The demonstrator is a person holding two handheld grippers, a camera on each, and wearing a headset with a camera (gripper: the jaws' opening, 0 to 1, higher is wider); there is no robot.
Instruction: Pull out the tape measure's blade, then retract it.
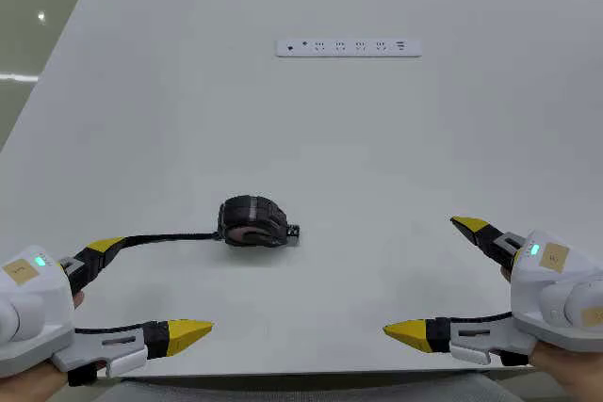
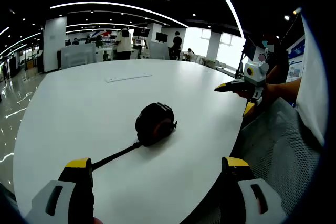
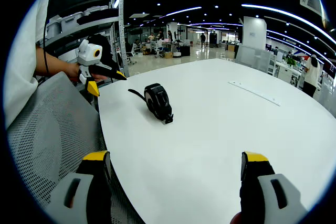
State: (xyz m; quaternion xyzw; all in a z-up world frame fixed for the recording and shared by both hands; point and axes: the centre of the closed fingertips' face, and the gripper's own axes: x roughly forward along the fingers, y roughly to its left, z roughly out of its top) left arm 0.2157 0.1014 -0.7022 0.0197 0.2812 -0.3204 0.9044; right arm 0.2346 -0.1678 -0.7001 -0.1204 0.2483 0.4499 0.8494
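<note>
Head view, near edge of the white table [image 1: 396,138]: at 7 o'clock the left gripper [image 1: 162,285], jaws spread wide and gripping nothing; at 5 o'clock the right gripper [image 1: 422,276], likewise spread wide and empty. Between the two and a little farther in, just left of centre, the black tape measure [image 1: 252,221], lying on the tabletop, well apart from the right gripper. From its 9 o'clock side, a black strap [image 1: 170,238] running along the table and ending just beside the left gripper's upper yellow tip; cannot tell whether touching. At its 3 o'clock side, a small tab [image 1: 294,230] sitting tight against the case. Far off at 12 o'clock, a white power strip [image 1: 349,47] flat on the table. Left gripper view: tape measure ahead at 12 o'clock, beyond the open jaws, strap trailing back toward the 7 o'clock jaw. Right gripper view: tape measure up at 11 o'clock, left gripper beyond it at 10 o'clock.
</note>
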